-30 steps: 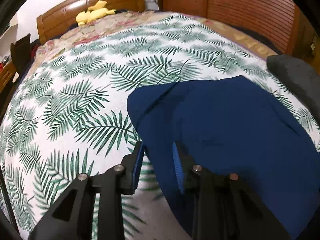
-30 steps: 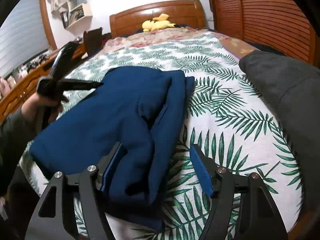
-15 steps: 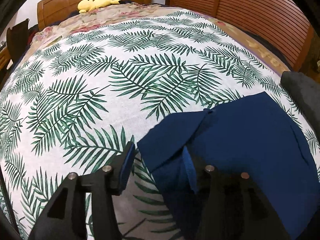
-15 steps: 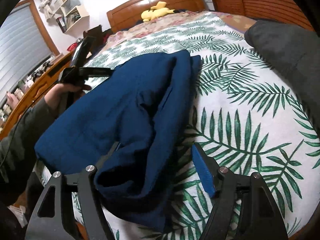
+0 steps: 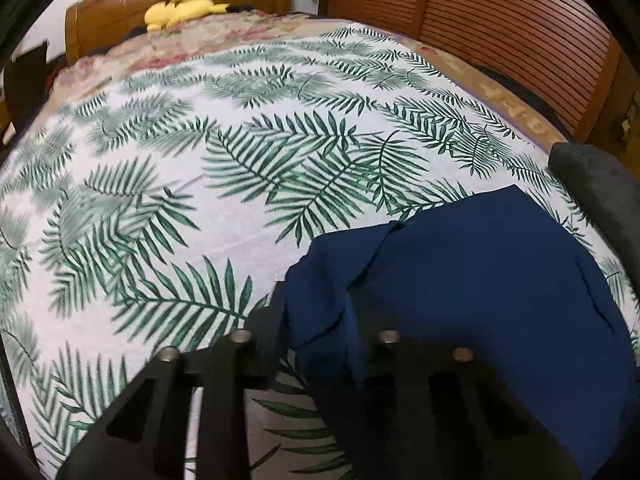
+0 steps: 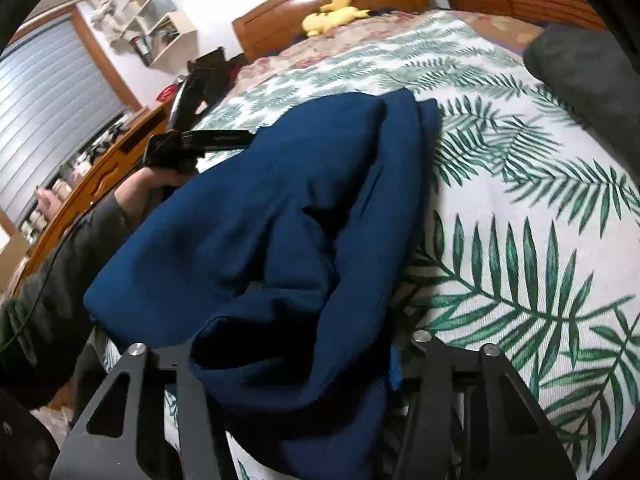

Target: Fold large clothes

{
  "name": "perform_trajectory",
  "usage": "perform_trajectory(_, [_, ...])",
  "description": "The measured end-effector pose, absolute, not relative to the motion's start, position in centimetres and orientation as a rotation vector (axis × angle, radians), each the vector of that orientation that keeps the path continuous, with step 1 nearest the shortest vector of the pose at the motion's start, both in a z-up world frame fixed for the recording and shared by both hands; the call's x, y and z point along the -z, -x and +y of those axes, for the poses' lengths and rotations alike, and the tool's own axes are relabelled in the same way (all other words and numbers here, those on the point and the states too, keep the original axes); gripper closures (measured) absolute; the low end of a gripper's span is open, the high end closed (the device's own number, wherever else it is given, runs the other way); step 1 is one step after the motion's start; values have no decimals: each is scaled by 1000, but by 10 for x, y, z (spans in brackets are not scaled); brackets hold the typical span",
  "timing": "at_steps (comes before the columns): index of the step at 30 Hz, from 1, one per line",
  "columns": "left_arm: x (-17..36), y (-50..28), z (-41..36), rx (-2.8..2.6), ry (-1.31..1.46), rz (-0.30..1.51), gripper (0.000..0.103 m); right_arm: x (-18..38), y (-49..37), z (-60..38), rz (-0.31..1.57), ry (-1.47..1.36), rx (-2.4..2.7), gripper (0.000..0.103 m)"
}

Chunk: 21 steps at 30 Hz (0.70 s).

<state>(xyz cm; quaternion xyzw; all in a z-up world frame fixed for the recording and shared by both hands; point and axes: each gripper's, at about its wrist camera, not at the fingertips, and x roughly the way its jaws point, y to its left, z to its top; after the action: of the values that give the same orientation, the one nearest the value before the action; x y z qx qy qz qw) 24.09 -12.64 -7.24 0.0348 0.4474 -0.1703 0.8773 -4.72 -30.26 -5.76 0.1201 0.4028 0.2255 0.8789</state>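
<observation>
Dim warm indoor light, glare on the glossy wooden headboard (image 5: 132, 4), slight motion blur on the leaf-print bedspread (image 5: 120, 184), strong fisheye curvature, black vignette in every corner

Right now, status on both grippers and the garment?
Left gripper just closed on a corner of the navy garment. Right gripper just closed on a bunched fold at the near end. Grey garment lies clear on the leaf-print bedspread.

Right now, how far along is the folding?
Done: the navy blue fabric garment lies lengthwise-folded on the palm-leaf bedspread. In hand: left hand-held gripper and right hand-held gripper, jaws just closing, each pinch an end. Left: the crosswise fold.
</observation>
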Motion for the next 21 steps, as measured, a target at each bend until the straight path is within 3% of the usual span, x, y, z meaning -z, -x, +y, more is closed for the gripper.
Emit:
perform_trajectory(2, [62,-235,-131,338,-94,903,93,55,47,-305,830,-266,-490,66])
perform_trajectory(7, [14,-213,-143,319,-123,774,95,43,52,-313,770,-262,-517,77])
perform_trajectory(21, [-105,-153,-224,376,-167,531,95,-35,70,-345,602,-137,-460,82])
